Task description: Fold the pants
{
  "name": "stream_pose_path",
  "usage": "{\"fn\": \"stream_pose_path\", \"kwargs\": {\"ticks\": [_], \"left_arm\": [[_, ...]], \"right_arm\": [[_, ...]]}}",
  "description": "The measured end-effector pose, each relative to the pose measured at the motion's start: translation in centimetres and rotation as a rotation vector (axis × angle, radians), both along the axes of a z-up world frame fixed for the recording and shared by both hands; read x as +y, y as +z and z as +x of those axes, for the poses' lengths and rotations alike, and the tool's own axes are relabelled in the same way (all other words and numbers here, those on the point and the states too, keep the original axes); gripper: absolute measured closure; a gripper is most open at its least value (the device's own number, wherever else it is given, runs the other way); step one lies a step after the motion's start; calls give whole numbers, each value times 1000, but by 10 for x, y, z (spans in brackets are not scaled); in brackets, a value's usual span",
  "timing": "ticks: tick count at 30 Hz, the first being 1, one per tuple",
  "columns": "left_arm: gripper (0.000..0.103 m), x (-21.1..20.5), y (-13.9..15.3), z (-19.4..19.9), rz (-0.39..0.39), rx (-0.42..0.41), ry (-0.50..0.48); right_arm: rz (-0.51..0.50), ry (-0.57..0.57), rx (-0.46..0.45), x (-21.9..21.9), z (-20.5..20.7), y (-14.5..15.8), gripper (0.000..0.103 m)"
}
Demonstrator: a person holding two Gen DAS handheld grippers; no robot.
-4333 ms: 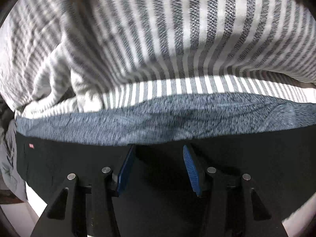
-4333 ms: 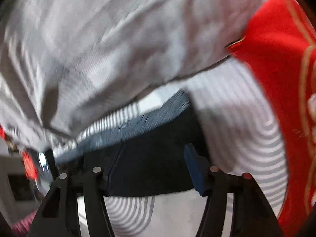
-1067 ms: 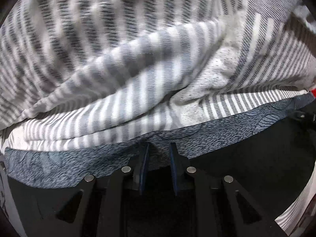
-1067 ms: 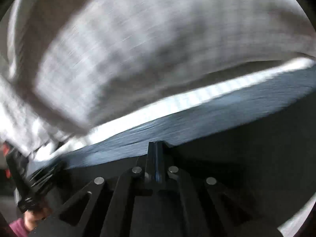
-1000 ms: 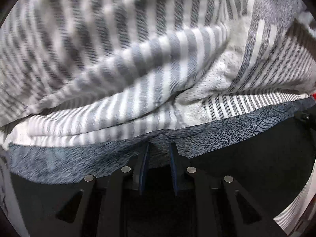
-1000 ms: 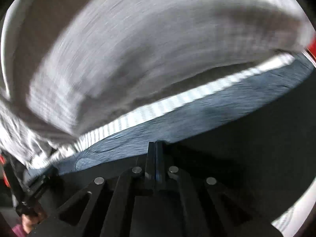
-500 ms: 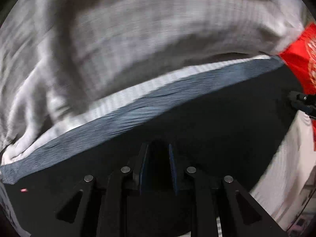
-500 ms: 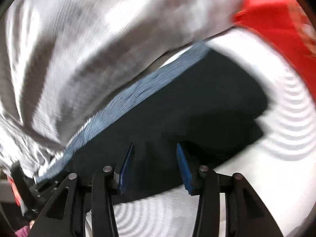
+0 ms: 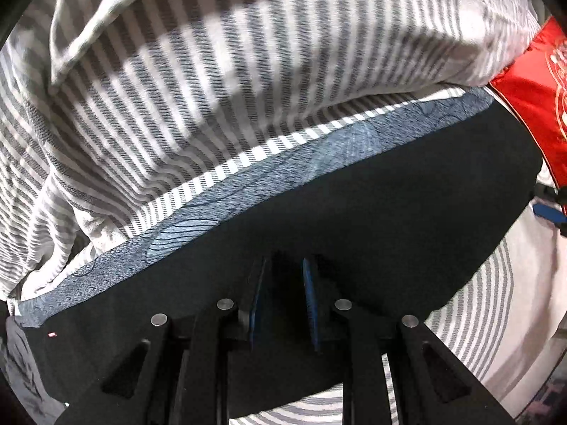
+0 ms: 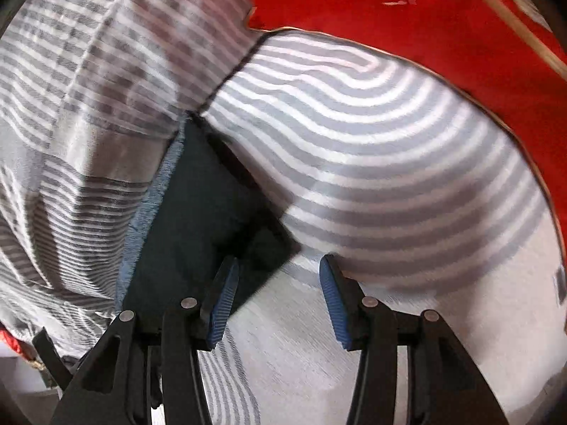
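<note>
Left gripper [image 9: 283,301], fingers pinched on the pants [image 9: 389,212]; right gripper [image 10: 280,297], fingers apart, beside their end on the bed [image 10: 389,163].

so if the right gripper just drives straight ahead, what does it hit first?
Likely the striped sheet: the open right gripper points at its rising curve, with the black pants corner just left of that line. Depth is unclear.

The left hand-held gripper [image 9: 283,294] is nearly closed, its blue-padded fingers [image 9: 256,301] pinching a fold of the black pants [image 9: 372,219]. The pants' blue-grey patterned band [image 9: 269,184] runs along their far edge. Beyond lies a rumpled grey-and-white striped blanket [image 9: 219,71]. Red cloth [image 9: 531,85] shows at the far right.
</note>
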State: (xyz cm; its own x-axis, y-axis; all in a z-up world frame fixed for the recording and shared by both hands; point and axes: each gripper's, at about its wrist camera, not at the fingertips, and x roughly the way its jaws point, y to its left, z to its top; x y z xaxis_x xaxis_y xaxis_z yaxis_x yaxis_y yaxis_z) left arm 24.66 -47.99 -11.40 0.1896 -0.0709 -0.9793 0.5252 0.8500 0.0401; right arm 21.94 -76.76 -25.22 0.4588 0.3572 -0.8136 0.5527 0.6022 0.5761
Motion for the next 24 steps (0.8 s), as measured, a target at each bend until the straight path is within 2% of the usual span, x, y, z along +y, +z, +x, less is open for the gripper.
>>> {"fn": "stream_pose_path", "kwargs": {"ticks": [2, 3, 4, 5, 6, 8, 11, 13, 15, 16, 18, 19, 20, 22, 24], "left_arm": [[81, -9, 0, -6, 22, -5, -4], [81, -11, 1, -7, 28, -9, -4], [81, -15, 1, -8, 33, -10, 1], [81, -18, 6, -13, 34, -9, 6], [81, -20, 8, -14, 33, -6, 10], [81, -23, 10, -13, 17, 2, 7], [81, -28, 16, -19, -14, -11, -32], [81, -35, 8, -23, 9, 20, -49], [81, -35, -3, -24, 36, 51, -39], [81, -34, -4, -25, 37, 47, -32], [81, -32, 3, -25, 24, 38, -32], [81, -30, 5, -25, 24, 34, -33], [81, -29, 6, -24, 29, 38, -33], [81, -24, 7, -22, 40, 52, -28], [81, -20, 7, -19, 44, 50, -15]], "right_arm": [[30, 9, -16, 4, 8, -3, 64], [47, 11, -14, 5, 12, -6, 66], [55, 10, -7, 7, 15, -9, 73], [71, 10, -6, 8, 17, -11, 95], [121, 9, -9, 7, 18, -14, 95], [152, 0, -45, 1, 13, -5, 95], [107, 32, -94, -2, 1, 17, 95], [74, 53, -46, -3, -3, 8, 95], [126, 29, 24, -7, -7, -15, 94], [140, 9, 15, -10, -11, -15, 90], [69, -5, -15, -13, -19, 2, 81], [47, 8, -35, -12, -20, 10, 69], [36, 22, -69, -10, -23, 21, 65], [50, 64, -125, -1, -24, 35, 64], [76, 113, -123, 16, -14, 38, 64]]}}
